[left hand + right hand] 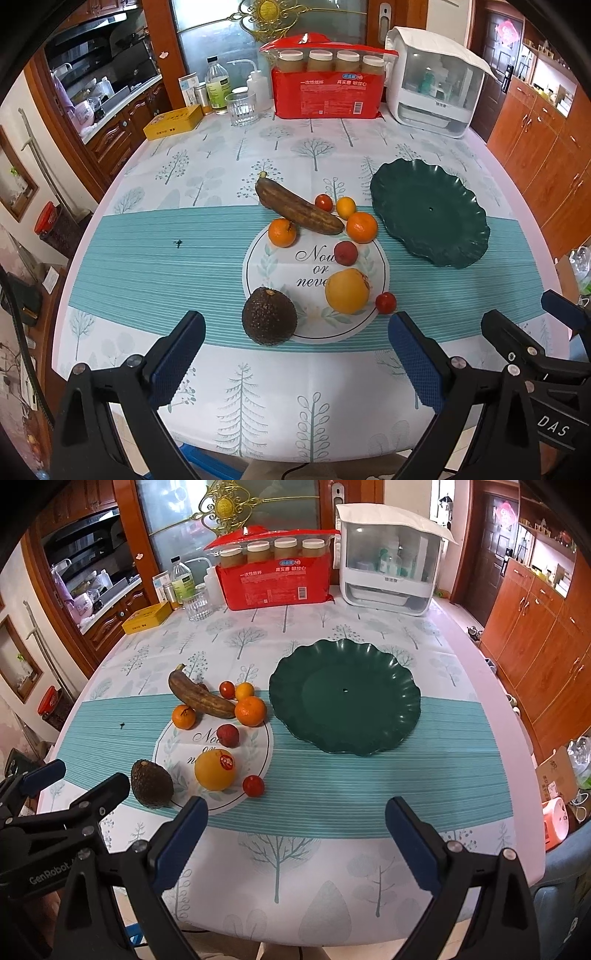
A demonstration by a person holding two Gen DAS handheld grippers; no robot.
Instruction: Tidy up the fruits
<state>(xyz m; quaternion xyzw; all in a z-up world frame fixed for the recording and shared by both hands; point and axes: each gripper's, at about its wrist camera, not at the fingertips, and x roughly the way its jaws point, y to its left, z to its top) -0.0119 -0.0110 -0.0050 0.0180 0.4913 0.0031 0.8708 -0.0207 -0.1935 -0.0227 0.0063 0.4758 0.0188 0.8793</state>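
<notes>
Fruit lies loose on the tablecloth: a dark avocado (269,316) (151,783), a large yellow orange (347,291) (215,770), a brown banana (297,211) (201,698), small oranges (362,227) (251,711), a red fruit (345,253) (227,735) and cherry tomatoes (386,302) (253,785). An empty dark green scalloped plate (430,212) (345,698) sits to their right. My left gripper (295,332) (74,782) is open just in front of the avocado and the orange. My right gripper (295,816) (532,314) is open and empty, in front of the plate.
At the table's far edge stand a red package with jars (327,86), a white appliance (434,92), a glass (242,109), bottles (218,86) and a yellow box (173,122). Wooden cabinets (535,627) line the right side.
</notes>
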